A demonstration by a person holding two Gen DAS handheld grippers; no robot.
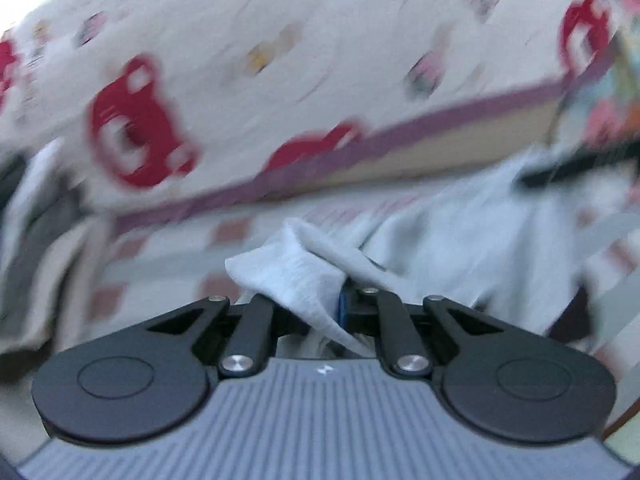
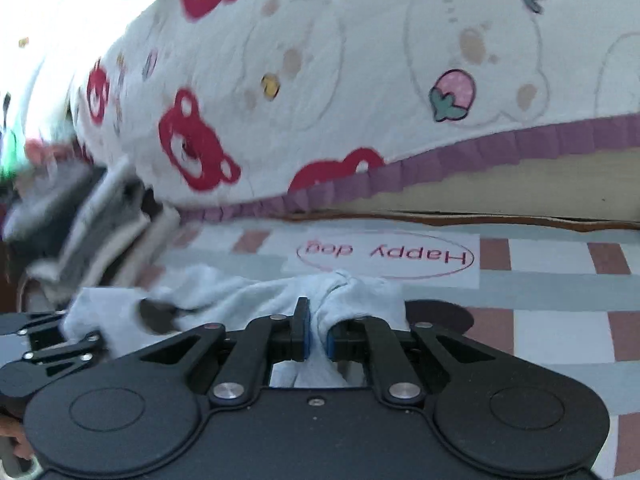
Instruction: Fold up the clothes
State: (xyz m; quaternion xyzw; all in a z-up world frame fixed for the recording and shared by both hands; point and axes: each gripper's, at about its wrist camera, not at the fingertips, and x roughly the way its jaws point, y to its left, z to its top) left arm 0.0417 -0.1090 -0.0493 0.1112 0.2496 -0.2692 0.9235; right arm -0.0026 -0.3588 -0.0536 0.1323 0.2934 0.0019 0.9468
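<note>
A pale grey garment (image 2: 256, 300) is held bunched above a checked sheet (image 2: 560, 332), pinched at two places. In the right wrist view the right gripper (image 2: 318, 338) is seen clamped on a gathered fold, cloth filling the narrow gap between the blue pads. In the left wrist view the left gripper (image 1: 320, 304) is likewise seen closed on a twisted fold of the same garment (image 1: 460, 240), which trails off to the right.

The step in hand is judged to be the lift-and-carry of a held edge, ahead of laying one fold. The next move is judged to call for both grips to be kept firm and level, the cloth drawn taut, then lowered flat.

Open sheet is seen ahead and to the right. A bear-print quilt (image 2: 360, 100) with a purple frill bounds the far side; stacked folded clothes (image 2: 100, 232) crowd the left. The left view is blurred.
</note>
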